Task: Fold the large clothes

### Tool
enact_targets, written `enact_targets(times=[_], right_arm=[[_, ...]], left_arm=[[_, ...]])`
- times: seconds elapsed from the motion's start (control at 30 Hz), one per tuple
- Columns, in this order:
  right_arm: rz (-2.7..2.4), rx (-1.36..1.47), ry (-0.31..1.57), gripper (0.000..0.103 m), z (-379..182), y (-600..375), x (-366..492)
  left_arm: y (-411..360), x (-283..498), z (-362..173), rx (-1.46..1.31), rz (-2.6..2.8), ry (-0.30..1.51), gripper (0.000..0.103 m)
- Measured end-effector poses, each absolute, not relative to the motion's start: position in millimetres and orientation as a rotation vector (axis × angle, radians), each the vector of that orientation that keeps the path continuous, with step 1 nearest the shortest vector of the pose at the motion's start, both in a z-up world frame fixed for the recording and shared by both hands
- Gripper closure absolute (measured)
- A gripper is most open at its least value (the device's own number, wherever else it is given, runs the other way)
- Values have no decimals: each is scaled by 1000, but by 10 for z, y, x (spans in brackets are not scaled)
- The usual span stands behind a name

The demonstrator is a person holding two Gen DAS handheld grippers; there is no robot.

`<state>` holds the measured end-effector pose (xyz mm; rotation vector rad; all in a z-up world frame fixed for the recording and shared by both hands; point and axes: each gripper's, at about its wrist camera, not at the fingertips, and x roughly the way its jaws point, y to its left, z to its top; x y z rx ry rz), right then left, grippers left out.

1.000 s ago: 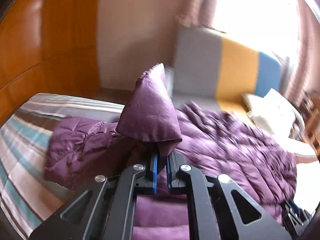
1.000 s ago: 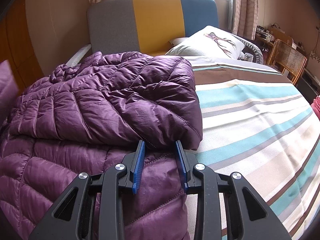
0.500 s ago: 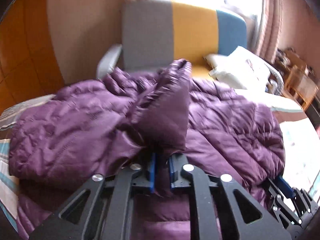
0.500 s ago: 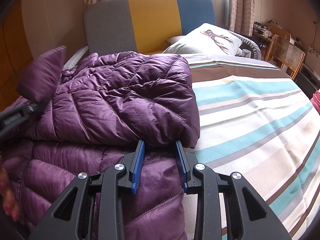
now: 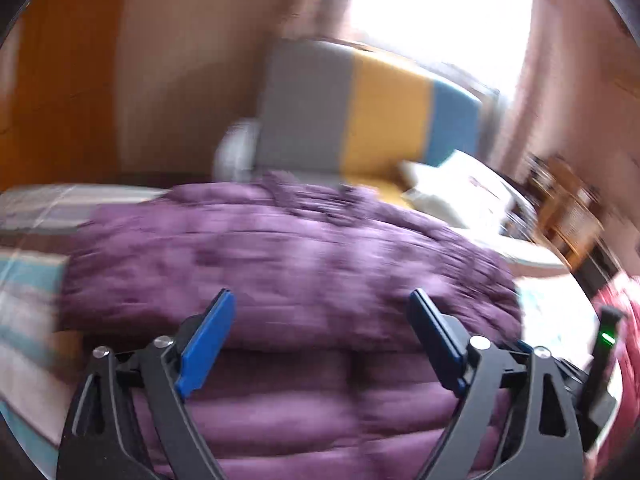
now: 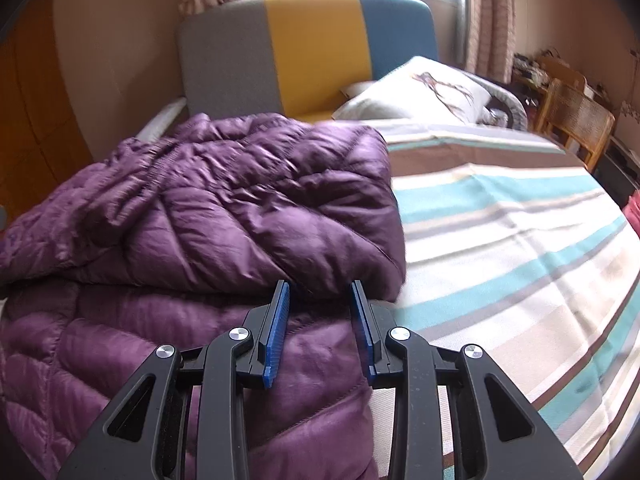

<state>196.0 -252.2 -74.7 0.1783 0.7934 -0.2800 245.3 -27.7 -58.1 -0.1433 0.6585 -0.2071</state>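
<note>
Left gripper: jaws opening wide, nothing between the pads; the purple jacket lies directly beneath and ahead, blurred. Right gripper: jaws partly apart, tips at the folded jacket's edge, grip unclear. Jacket quilted, shiny, doubled over, on the striped bed beyond.
</note>
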Motion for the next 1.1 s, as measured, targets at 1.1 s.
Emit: enact_targets(times=[1.1], right_arm=[[-36, 134, 803, 72, -405, -1624, 2741]], left_arm=[[609, 2936, -924, -114, 4, 793, 25]])
